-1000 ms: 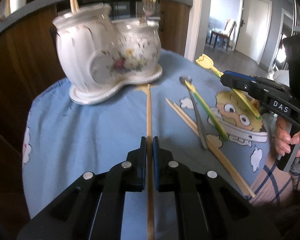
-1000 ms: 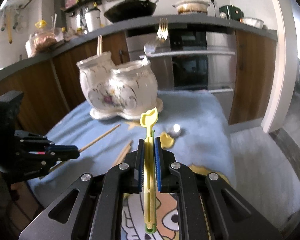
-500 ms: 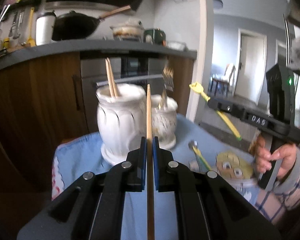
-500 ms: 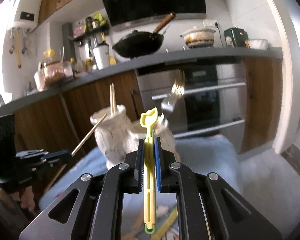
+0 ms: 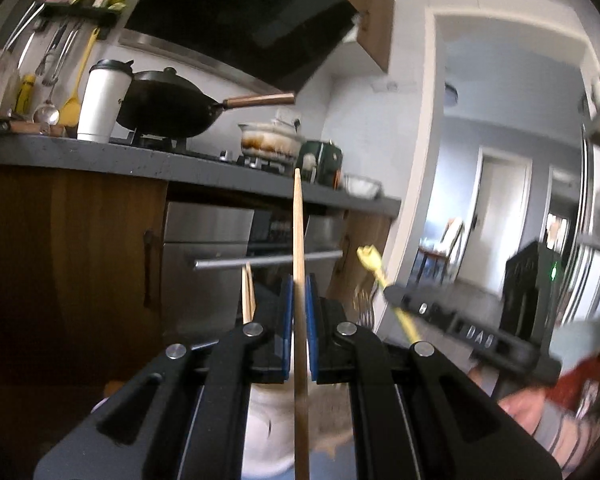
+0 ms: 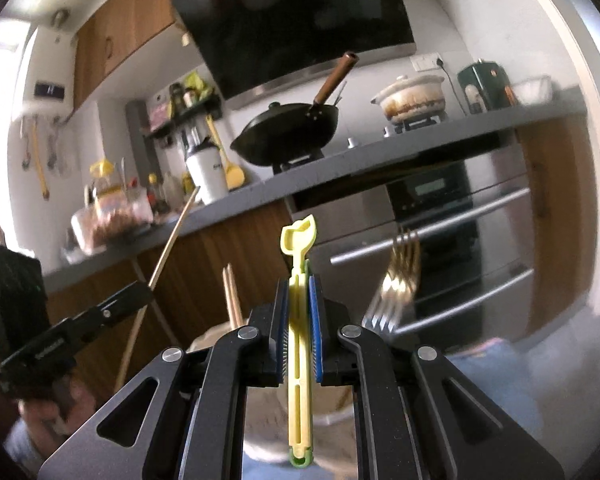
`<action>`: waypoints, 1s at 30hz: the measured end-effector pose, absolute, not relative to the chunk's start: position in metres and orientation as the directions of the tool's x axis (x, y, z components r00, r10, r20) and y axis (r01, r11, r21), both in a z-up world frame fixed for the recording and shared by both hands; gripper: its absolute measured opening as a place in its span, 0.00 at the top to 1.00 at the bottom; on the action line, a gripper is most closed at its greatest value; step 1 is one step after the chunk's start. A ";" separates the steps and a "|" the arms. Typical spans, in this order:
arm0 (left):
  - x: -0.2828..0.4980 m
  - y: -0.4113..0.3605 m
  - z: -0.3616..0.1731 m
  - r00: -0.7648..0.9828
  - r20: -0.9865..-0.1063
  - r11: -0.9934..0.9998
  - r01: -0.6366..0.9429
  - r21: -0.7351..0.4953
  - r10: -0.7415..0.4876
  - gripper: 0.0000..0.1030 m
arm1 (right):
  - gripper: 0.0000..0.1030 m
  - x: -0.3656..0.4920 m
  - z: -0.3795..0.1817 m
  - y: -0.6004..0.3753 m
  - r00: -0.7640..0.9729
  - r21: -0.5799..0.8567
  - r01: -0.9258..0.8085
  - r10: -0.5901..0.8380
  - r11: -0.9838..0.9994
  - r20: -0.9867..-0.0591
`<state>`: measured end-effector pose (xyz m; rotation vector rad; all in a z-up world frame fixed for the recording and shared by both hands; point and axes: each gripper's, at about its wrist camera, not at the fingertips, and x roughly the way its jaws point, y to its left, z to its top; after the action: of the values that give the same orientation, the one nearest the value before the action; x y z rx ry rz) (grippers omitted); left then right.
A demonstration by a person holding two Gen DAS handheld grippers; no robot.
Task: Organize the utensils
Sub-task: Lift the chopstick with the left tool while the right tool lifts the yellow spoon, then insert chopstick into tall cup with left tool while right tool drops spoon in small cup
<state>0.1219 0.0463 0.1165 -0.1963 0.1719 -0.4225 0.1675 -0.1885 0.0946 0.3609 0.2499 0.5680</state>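
We see the white holder (image 5: 268,412) low and near, behind both claws. Left gripper (image 5: 299,308) clamps one chopstick (image 5: 299,240) upright; right gripper (image 6: 299,308) clamps a yellow plastic utensil (image 6: 299,320), raised right of it.

Black wok (image 6: 288,136) sits on the grey surface (image 6: 420,140) — white casserole pot (image 6: 414,98) right of it, seemingly on a burner.
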 end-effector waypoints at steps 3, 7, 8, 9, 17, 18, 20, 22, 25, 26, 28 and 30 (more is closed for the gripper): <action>0.142 0.043 0.119 0.901 -0.087 0.882 0.391 -0.264 -0.426 0.94 | 0.90 0.181 0.092 -0.182 0.807 0.426 -0.488 0.579 0.762 -0.112; 0.157 0.038 0.114 0.914 -0.052 0.888 0.375 -0.267 -0.401 0.94 | 0.90 0.197 0.084 -0.171 0.806 0.431 -0.484 0.579 0.762 -0.119; 0.161 0.037 0.113 0.918 -0.049 0.891 0.367 -0.268 -0.393 0.94 | 0.90 0.200 0.082 -0.167 0.808 0.426 -0.482 0.576 0.765 -0.120; 0.166 0.037 0.109 0.924 -0.048 0.896 0.355 -0.268 -0.380 0.94 | 0.90 0.202 0.079 -0.165 0.809 0.421 -0.482 0.575 0.768 -0.123; 0.178 0.040 0.088 0.939 -0.064 0.918 0.313 -0.243 -0.337 0.94 | 0.90 0.205 0.059 -0.143 0.827 0.310 -0.451 0.523 0.837 -0.206; 0.175 0.041 0.086 0.939 -0.066 0.919 0.314 -0.238 -0.338 0.94 | 0.90 0.202 0.059 -0.142 0.829 0.292 -0.447 0.514 0.846 -0.220; 0.168 0.042 0.084 0.940 -0.066 0.924 0.314 -0.219 -0.335 0.94 | 0.90 0.195 0.059 -0.140 0.837 0.253 -0.439 0.495 0.862 -0.233; 0.160 0.043 0.082 0.943 -0.073 0.931 0.306 -0.198 -0.326 0.94 | 0.90 0.191 0.057 -0.139 0.840 0.229 -0.432 0.482 0.872 -0.249; 0.152 0.046 0.076 0.940 -0.094 0.931 0.305 -0.199 -0.328 0.94 | 0.90 0.186 0.053 -0.141 0.842 0.223 -0.422 0.471 0.879 -0.263; 0.150 0.047 0.074 0.940 -0.103 0.932 0.301 -0.203 -0.326 0.94 | 0.90 0.184 0.052 -0.143 0.841 0.225 -0.421 0.471 0.879 -0.266; 0.145 0.049 0.070 0.939 -0.122 0.932 0.292 -0.213 -0.322 0.94 | 0.90 0.180 0.051 -0.146 0.841 0.226 -0.419 0.469 0.880 -0.268; 0.138 0.049 0.067 0.943 -0.126 0.939 0.279 -0.201 -0.308 0.94 | 0.90 0.173 0.049 -0.151 0.844 0.223 -0.416 0.465 0.882 -0.266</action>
<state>0.1376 0.0495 0.0669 -0.1824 0.1574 -0.3007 0.1730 -0.1511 0.0485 0.1593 0.3200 0.4672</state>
